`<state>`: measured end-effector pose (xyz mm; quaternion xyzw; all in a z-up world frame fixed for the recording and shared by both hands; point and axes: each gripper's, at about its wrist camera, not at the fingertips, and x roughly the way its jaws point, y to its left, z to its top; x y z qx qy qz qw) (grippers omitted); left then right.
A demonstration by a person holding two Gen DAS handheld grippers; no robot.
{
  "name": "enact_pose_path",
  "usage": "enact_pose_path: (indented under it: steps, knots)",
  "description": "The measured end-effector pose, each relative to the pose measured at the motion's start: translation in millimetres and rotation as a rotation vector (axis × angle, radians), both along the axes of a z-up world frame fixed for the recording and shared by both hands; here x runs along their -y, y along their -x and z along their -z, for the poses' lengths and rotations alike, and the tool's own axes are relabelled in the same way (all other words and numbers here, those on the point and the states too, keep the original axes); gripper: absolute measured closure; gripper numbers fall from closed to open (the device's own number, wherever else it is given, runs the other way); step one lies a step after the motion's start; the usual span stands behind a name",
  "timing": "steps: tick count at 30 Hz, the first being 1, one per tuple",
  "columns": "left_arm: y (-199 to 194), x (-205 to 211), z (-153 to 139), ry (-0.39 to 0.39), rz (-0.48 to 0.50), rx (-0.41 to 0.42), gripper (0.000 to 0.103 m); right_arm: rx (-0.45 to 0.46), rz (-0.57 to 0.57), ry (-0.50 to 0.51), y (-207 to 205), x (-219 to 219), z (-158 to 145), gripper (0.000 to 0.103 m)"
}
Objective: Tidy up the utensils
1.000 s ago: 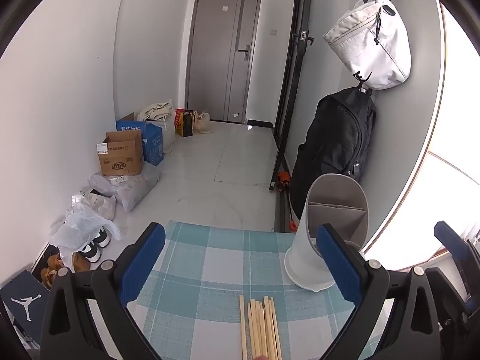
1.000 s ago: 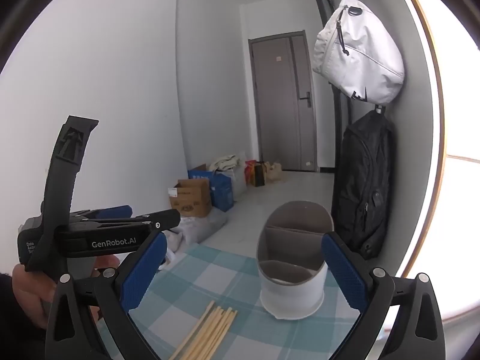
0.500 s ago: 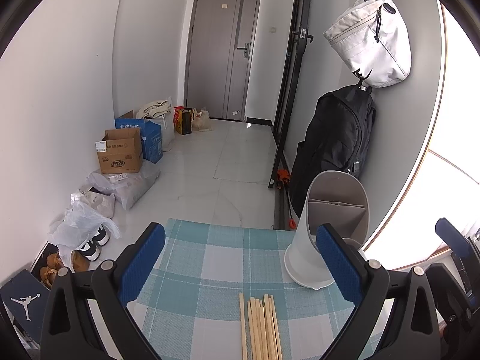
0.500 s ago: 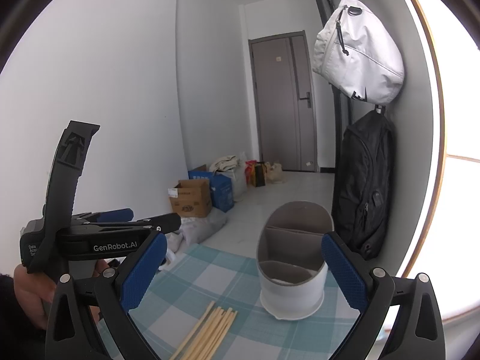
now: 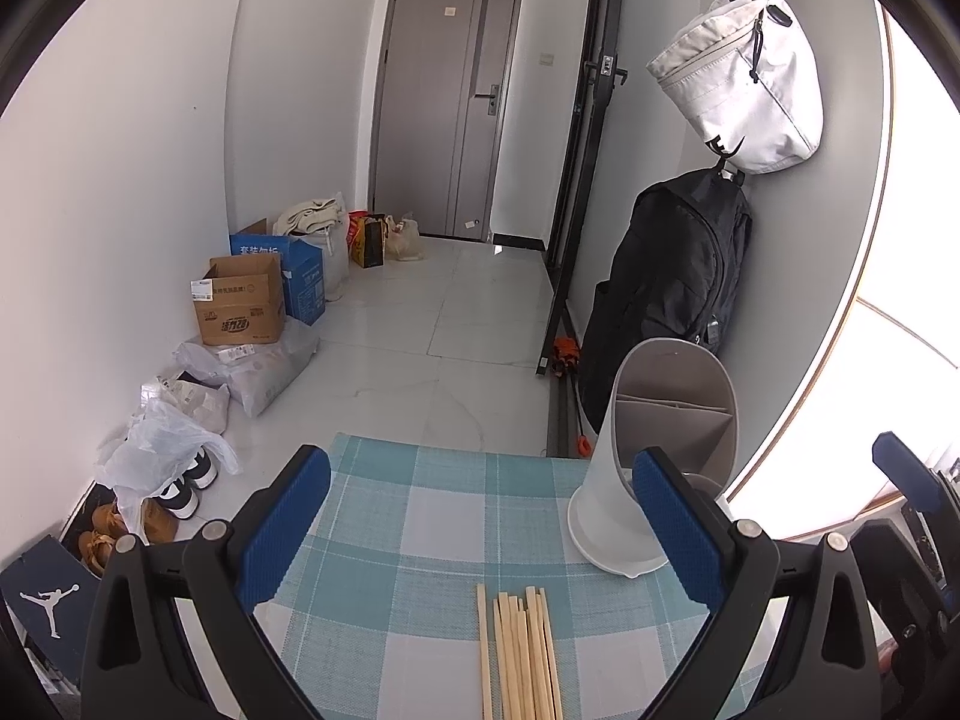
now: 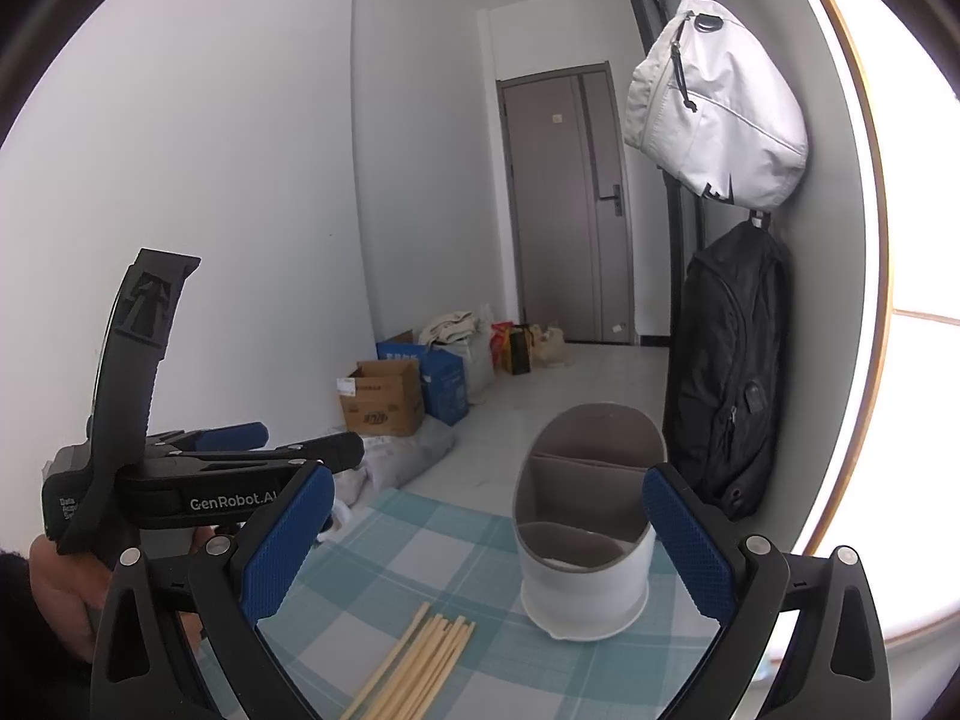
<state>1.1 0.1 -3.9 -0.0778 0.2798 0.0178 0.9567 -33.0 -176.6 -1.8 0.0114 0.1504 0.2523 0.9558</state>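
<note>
Several wooden chopsticks (image 5: 521, 651) lie side by side on a teal and white checked cloth (image 5: 420, 534); the right wrist view shows the chopsticks (image 6: 414, 660) at its lower middle. A white utensil holder (image 5: 648, 468) with grey divided compartments stands at the cloth's far right, and the same holder (image 6: 585, 540) is empty in the right wrist view. My left gripper (image 5: 480, 531) hovers open above the chopsticks, holding nothing. My right gripper (image 6: 489, 540) is open too, between chopsticks and holder. The left gripper's body (image 6: 198, 480) shows at the left, held by a hand.
The table's far edge drops to a white tiled floor. Cardboard boxes (image 5: 240, 300), bags and shoes (image 5: 180, 480) line the left wall. A black backpack (image 5: 666, 294) and a white bag (image 5: 744, 78) hang on the right wall behind the holder.
Both views barely shift; the left gripper has drifted slightly, so the holder and chopsticks sit a touch higher in its view. Both grippers stay open.
</note>
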Motion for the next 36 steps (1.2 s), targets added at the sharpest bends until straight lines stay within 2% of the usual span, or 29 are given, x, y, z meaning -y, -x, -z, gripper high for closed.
enact_pose_path:
  steps: [36]
  knots:
    - [-0.7,0.3,5.3,0.004,-0.001,-0.026,0.004,-0.010,-0.007,0.001,-2.1,0.6,0.8,0.000]
